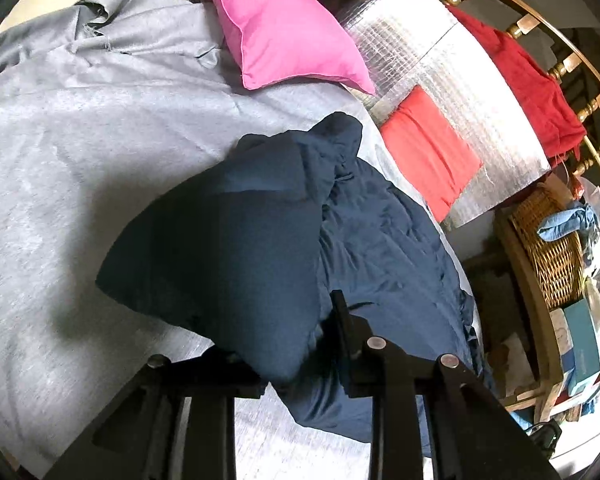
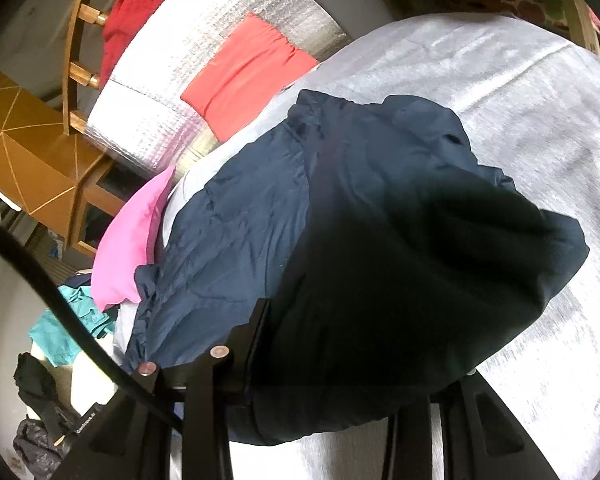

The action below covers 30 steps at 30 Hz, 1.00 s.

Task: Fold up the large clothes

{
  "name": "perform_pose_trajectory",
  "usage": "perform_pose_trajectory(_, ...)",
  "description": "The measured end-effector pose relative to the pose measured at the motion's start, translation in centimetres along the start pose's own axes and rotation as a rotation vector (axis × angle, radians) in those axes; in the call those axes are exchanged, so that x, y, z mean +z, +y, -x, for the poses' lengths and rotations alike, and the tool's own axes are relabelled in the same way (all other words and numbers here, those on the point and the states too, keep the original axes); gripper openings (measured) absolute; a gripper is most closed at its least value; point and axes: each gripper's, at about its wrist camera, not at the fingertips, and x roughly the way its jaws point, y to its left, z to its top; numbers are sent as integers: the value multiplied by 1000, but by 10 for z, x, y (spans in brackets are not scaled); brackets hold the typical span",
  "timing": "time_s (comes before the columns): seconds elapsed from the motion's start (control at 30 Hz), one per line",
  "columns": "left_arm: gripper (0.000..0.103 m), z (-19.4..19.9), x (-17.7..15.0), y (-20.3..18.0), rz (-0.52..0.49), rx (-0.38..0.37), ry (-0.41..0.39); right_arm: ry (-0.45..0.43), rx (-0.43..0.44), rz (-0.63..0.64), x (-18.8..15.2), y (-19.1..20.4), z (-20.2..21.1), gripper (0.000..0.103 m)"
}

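Observation:
A large navy blue garment (image 1: 260, 232) lies bunched on a bed covered with a grey sheet (image 1: 68, 152). In the left wrist view my left gripper (image 1: 300, 344) is shut on a fold of the garment, which drapes over its left finger and hides it. In the right wrist view the same garment (image 2: 360, 220) fills the middle. My right gripper (image 2: 340, 356) is shut on its near edge, and the cloth hangs over the right finger. Only the left finger (image 2: 256, 328) shows.
A pink pillow (image 1: 284, 28) lies at the head of the grey sheet (image 2: 520, 120). A silver quilted cover (image 1: 440, 80) with an orange-red cloth (image 1: 432, 148) is beside the bed, with a red garment (image 1: 528, 84) on a wooden rail. A wicker basket (image 1: 548, 248) and boxes stand at right. Teal clothes (image 2: 64, 328) lie on the floor.

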Motion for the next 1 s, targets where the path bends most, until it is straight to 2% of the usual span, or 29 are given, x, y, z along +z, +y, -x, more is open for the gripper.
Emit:
perform_pose_trajectory(0.37, 27, 19, -12, 0, -55, 21, 14, 25, -9, 50, -1, -1, 15, 39)
perform_pose_trajectory(0.6, 27, 21, -24, 4, -83, 47, 33, 56, -25, 69, 1, -7, 11, 39)
perform_pose_trajectory(0.7, 34, 12, -30, 8, -80, 94, 71, 129, -34, 15, 4, -21, -3, 41)
perform_pose_trajectory(0.77, 48, 5, -32, 13, -76, 141, 107, 171, -15, -39, 6, -31, -8, 43)
perform_pose_trajectory(0.8, 60, 4, -31, 16, -67, 158, 118, 187, -4, -68, 8, -35, -8, 47)
perform_pose_trajectory(0.9, 64, 12, -26, 26, -21, 133, 154, 214, 4, -78, 12, -41, -1, 53)
perform_pose_trajectory(1.0, 65, 32, -25, 34, -18, 121, 152, 248, 16, -62, 12, -47, 14, 59)
